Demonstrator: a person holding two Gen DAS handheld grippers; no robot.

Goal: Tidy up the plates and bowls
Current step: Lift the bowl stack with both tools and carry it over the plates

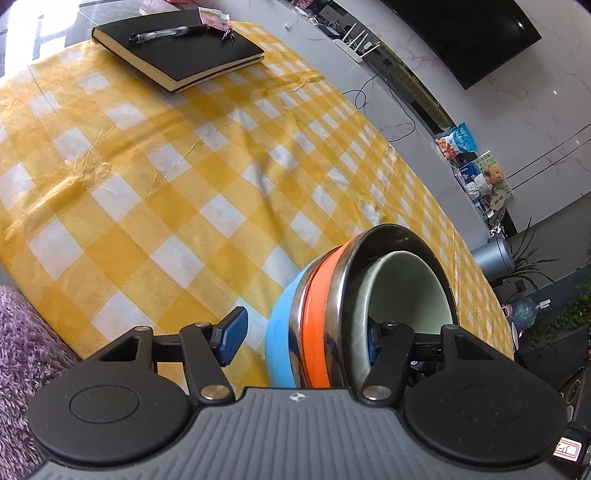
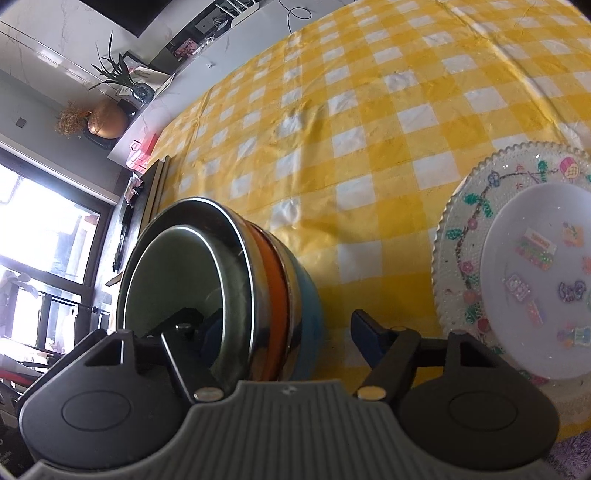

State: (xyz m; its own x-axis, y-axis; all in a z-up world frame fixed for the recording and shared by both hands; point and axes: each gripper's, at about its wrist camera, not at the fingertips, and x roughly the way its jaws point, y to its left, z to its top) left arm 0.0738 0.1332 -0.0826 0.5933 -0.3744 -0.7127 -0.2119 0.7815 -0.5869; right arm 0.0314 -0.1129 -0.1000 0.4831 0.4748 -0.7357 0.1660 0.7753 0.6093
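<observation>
A nested stack of bowls stands on the yellow checked cloth: blue outermost, then steel, orange, steel, and a pale green bowl innermost. It also shows in the right wrist view. My left gripper is open and straddles the stack's rim, one finger inside the green bowl, one outside. My right gripper is open and straddles the rim from the other side. A white plate lies on a bead-edged floral plate to the right.
A black notebook with a pen lies at the table's far side. The table edge drops to a grey floor with cables, a TV unit and plants. A purple rug lies beside the table.
</observation>
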